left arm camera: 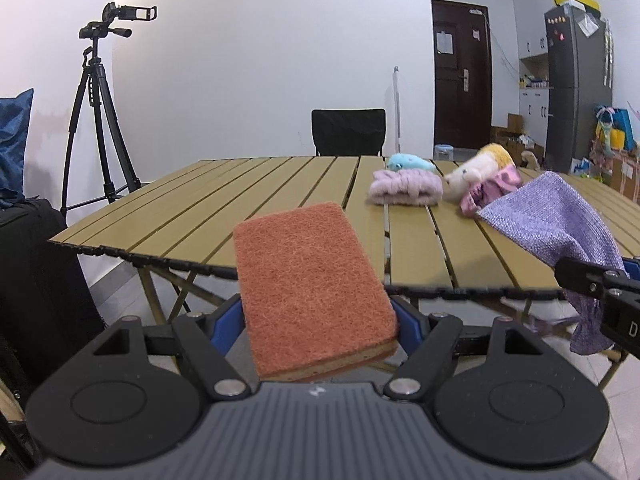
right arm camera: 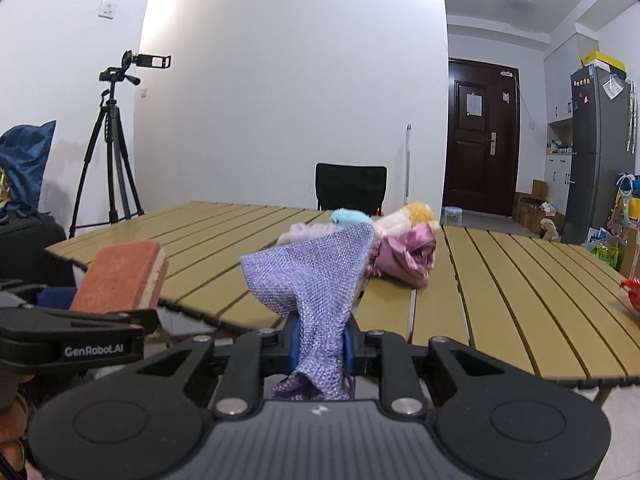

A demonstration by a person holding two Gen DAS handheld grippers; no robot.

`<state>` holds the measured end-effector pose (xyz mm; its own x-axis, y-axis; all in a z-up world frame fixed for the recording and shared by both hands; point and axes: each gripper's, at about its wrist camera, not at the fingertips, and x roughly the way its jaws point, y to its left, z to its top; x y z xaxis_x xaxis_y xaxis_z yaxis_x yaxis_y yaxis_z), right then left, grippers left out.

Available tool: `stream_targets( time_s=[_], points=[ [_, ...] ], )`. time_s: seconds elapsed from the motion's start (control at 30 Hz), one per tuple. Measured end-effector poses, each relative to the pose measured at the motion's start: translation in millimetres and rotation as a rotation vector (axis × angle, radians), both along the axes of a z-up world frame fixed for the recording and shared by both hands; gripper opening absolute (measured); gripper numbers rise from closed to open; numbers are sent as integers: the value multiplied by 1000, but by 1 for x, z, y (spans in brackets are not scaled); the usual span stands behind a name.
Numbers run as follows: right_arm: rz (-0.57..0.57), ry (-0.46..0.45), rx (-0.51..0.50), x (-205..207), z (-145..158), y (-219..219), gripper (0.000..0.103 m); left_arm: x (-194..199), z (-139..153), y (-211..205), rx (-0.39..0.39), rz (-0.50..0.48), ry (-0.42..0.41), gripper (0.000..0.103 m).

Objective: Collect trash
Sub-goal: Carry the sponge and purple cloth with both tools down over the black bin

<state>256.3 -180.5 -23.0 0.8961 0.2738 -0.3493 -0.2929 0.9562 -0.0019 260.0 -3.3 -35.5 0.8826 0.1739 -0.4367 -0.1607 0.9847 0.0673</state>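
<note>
The left tool grips an orange sponge between its blue pads, held in the air just before the near edge of the slatted worktop. The right tool is clamped tight on a purple cloth, also off the worktop. Soft toys and a pink cloth lie together on the worktop's far side.

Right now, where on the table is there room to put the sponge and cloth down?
The table is bare on its whole left half, from the near edge to the black chair. The right-front slats are bare too. It is crowded mid-table: blue plush, pink fuzzy cloth, yellow plush. A red thing lies far right.
</note>
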Motion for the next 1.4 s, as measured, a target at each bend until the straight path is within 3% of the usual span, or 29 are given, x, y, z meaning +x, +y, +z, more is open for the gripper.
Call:
stream_targets(
  time_s=[0.33, 0.57, 0.8, 1.1, 1.4],
  points=[
    [26, 87, -37, -42, -30, 2, 20, -40, -24, -12, 47, -37, 58, 78],
    [44, 171, -64, -66, -56, 4, 20, -59, -40, -12, 17, -71, 125, 78],
    [54, 242, -95, -82, -77, 9, 20, -74, -58, -12, 43, -87, 179, 78],
    [52, 380, -129, -92, -120, 6, 20, -91, -95, -8, 87, -119, 287, 77],
    [-18, 475, -119, -88, -144, -10, 19, -80, -122, 14, 27, -86, 435, 77]
  ],
)
